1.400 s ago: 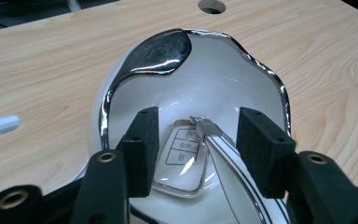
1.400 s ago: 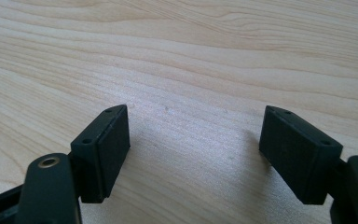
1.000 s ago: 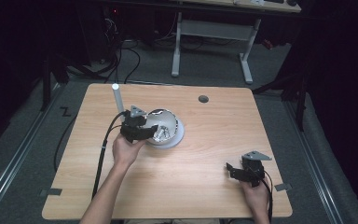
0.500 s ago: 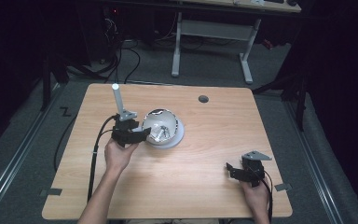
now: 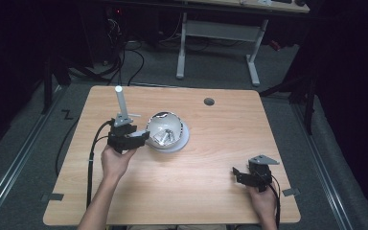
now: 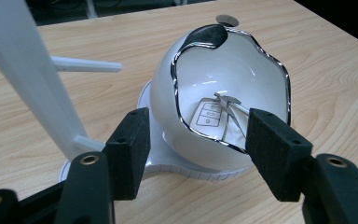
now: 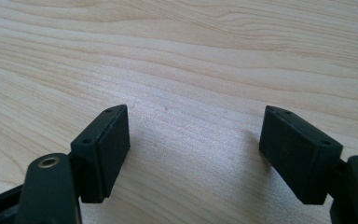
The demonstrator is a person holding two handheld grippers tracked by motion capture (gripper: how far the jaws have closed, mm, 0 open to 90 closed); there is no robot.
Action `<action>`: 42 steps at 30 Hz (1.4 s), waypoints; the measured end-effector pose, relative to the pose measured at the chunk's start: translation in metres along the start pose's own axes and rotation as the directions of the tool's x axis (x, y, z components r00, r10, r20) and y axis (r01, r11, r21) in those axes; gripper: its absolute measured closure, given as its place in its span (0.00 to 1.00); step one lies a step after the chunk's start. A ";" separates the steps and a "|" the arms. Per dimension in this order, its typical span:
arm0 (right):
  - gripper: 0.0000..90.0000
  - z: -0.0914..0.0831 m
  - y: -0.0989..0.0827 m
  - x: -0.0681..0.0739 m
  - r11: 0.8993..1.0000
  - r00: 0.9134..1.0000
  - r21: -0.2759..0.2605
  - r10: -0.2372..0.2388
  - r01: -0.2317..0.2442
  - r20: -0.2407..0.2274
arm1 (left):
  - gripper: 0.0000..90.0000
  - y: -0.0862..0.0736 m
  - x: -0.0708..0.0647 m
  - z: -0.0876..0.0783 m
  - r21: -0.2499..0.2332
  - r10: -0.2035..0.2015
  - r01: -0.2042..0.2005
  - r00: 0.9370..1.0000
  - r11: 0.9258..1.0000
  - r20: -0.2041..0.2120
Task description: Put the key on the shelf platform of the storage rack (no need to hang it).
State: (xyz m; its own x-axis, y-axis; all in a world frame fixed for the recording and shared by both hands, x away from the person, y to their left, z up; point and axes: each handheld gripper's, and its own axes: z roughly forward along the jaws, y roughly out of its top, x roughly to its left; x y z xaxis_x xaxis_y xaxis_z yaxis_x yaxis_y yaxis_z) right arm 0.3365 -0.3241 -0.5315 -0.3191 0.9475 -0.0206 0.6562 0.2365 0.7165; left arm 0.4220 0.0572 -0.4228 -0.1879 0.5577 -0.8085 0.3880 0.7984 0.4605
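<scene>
Lamp [image 5: 166, 132], white with chrome-edged shade, sits centre-left of high view on table [image 5: 220, 191]. Left gripper [image 5: 141, 138] just left of lamp, jaws just been opening, now wide, nothing between pads, shade beyond them. Right gripper [image 5: 238, 175] lower right of frame, jaws wide, empty, over bare wood.

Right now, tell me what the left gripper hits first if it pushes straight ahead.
Most likely the white dome-shaped shell with its chrome-edged opening: the left gripper is open and points straight at it, though the gap is hard to judge.
</scene>
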 end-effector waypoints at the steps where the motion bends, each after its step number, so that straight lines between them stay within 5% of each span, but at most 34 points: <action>1: 0.28 0.000 0.000 0.000 1.000 1.000 0.000 0.000 0.000 0.000 | 0.45 0.001 0.001 -0.001 -0.001 0.002 -0.002 1.000 1.000 0.001; 17: 0.28 0.000 0.000 0.000 1.000 1.000 0.000 0.000 0.000 0.000 | 0.44 0.011 0.004 -0.018 -0.025 0.014 -0.014 1.000 1.000 0.025; 42: 0.28 0.000 0.000 0.000 1.000 1.000 0.000 -0.001 0.001 -0.001 | 0.44 0.025 0.013 -0.033 -0.059 -0.022 0.023 0.999 0.998 0.025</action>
State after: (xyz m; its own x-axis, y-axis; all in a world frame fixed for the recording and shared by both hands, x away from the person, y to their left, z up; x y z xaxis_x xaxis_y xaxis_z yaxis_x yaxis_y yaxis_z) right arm 0.3365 -0.3242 -0.5316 -0.3203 0.9471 -0.0212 0.6554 0.2378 0.7168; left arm 0.3994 0.0913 -0.4095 -0.1733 0.5341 -0.8274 0.3294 0.8232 0.4624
